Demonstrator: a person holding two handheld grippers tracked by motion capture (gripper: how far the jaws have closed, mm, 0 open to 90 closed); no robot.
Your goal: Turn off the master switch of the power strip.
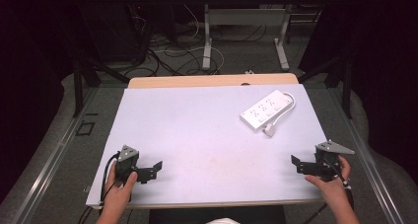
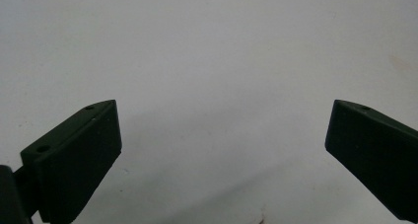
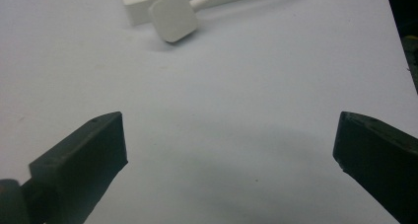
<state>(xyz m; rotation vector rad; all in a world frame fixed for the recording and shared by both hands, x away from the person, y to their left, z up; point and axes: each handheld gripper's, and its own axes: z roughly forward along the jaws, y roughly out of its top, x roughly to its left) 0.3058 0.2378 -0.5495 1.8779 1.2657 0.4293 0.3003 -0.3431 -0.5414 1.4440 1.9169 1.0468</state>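
A white power strip [image 1: 266,109] lies on the white table [image 1: 197,135] at the back right, its cable looped around one end and its white plug [image 1: 269,130] resting beside it. The plug [image 3: 173,17] and a corner of the strip [image 3: 143,2] appear at the top of the right gripper view. My left gripper [image 1: 156,168] rests near the front left edge in a hand, jaws wide apart, nothing between them [image 2: 222,135]. My right gripper [image 1: 297,164] sits at the front right in the other hand, open and empty [image 3: 229,140].
The table's right edge [image 3: 399,61] runs close to the right gripper. Beyond the far edge stand another table's legs [image 1: 207,41] and tangled cables [image 1: 167,56] on the floor. Dark curtains flank both sides.
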